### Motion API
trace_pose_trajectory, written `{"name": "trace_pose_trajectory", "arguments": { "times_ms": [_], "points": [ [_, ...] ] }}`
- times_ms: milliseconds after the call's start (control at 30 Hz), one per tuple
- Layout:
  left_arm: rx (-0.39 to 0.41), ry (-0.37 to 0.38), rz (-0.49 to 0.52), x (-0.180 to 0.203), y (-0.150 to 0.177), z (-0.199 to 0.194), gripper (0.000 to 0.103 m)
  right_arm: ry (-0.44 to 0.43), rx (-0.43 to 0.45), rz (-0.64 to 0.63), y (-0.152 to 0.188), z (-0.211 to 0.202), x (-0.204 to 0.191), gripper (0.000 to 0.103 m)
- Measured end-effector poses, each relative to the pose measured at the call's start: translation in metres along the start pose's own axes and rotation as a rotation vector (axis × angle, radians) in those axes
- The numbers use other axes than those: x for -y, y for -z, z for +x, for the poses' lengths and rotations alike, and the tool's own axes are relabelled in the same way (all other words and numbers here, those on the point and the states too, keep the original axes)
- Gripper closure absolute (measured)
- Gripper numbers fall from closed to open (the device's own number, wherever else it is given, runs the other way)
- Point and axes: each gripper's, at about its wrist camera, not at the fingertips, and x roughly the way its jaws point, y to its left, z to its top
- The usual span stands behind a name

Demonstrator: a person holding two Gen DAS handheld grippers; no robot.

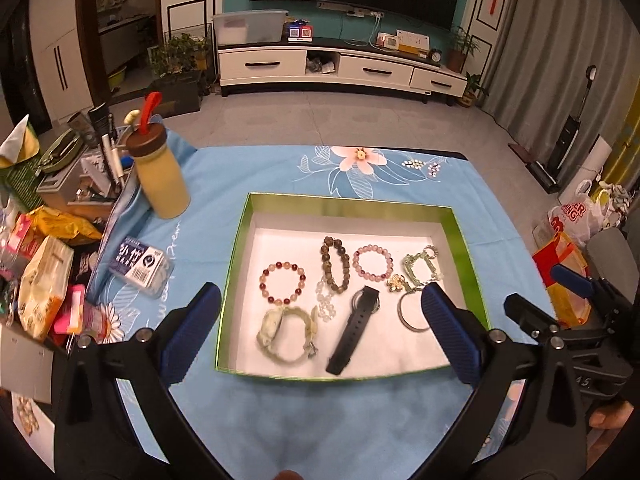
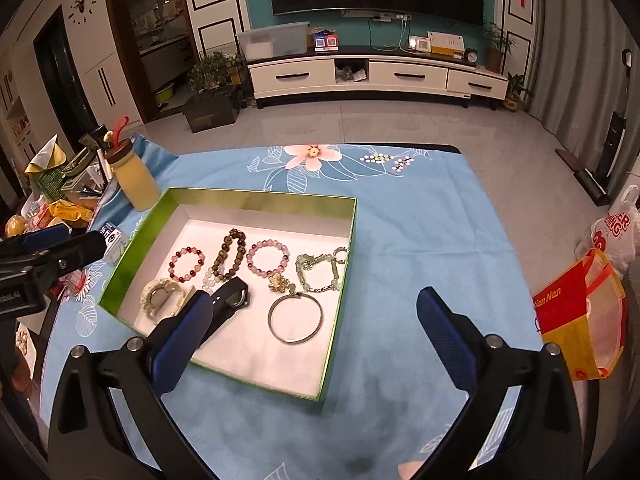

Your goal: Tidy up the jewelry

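- Left wrist view: the left gripper (image 1: 320, 322) hangs over the near half of the green-walled tray (image 1: 344, 206) with its jaws spread wide and nothing between them.
- The tray sits on the counter's blue floral cloth (image 1: 480, 200) and holds all the jewelry: a red-and-pink bead bracelet (image 1: 283, 282), a dark brown bead bracelet (image 1: 336, 264), a pink bead bracelet (image 1: 374, 261), a pale green link bracelet (image 1: 422, 266), a black watch (image 1: 354, 328), a silver bangle (image 1: 410, 316), a clear bead strand (image 1: 326, 305) and a cream wristband (image 1: 286, 334).
- Left of the tray lies a small packet (image 1: 140, 266) with large Chinese characters on a dark label; behind it stands a yellow bottle (image 1: 160, 176) with a brown lid.
- Right wrist view: the right gripper (image 2: 314, 314) is likewise wide open and empty, above the tray's near right corner.
- A white bag (image 2: 618, 228) at the right reads "…ER …ING" in red; the red-and-yellow bag (image 2: 576, 316) reads "…ian Nan".
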Motion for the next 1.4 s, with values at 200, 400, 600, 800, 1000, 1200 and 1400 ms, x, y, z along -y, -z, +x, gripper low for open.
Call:
{"name": "trace_pose_trajectory", "arguments": {
  "times_ms": [200,400,600,800,1000,1200,1400],
  "points": [
    [-0.029,-0.100,0.011,0.004,0.006,-0.017,0.002,0.003,0.003,-0.029,0.006,-0.014,-0.013,0.001],
    [-0.083,-0.054,-0.024,0.001,0.007,-0.023,0.002,-0.004,0.011,-0.054,0.006,-0.025,-0.024,0.001],
    [-0.114,-0.106,-0.008,0.001,0.005,-0.019,0.002,-0.015,0.000,-0.051,0.000,-0.027,-0.029,0.001],
    [-0.114,-0.138,0.003,-0.002,0.001,-0.015,0.002,-0.015,-0.034,-0.027,-0.006,-0.017,-0.027,0.001],
    [-0.125,-0.152,-0.006,-0.008,-0.003,-0.005,0.002,-0.014,-0.074,-0.016,-0.008,-0.005,-0.023,0.001],
    [-0.153,-0.150,-0.002,-0.009,-0.001,0.011,0.002,-0.010,-0.089,-0.011,-0.008,0.004,-0.021,0.001],
    [-0.172,-0.152,-0.009,-0.012,-0.001,0.020,0.002,-0.010,-0.095,-0.011,-0.009,0.009,-0.022,0.001]
  ]
}}
